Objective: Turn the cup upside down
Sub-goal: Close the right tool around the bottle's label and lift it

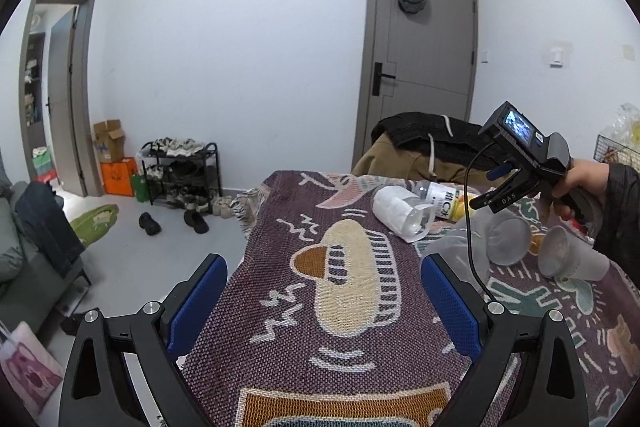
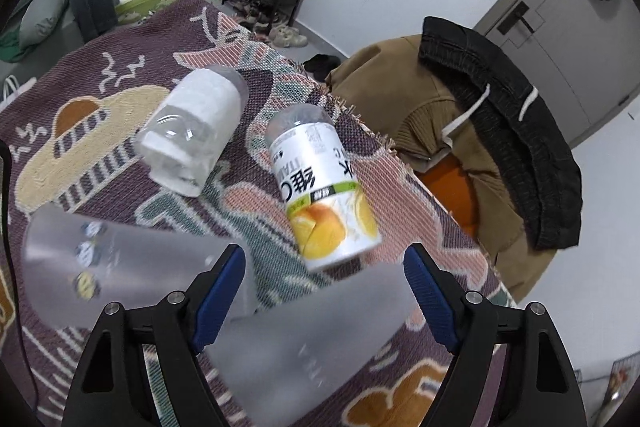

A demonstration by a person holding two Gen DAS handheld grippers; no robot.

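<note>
The flip is barely begun: a frosted cup [image 2: 316,339] lies on its side on the cloth-covered desk [image 2: 120,39] between the released right tool's [image 2: 325,281] spread jaws, ungrasped, while the left tool [image 1: 324,303] idles open.

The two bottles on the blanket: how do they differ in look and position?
The labelled bottle has a printed wrap with orange fruit; the clear bottle has a plain white band. The labelled bottle lies nearer the blanket's fringed edge and the brown coat; the clear bottle lies further in. Both lie on their sides, apart.
</note>
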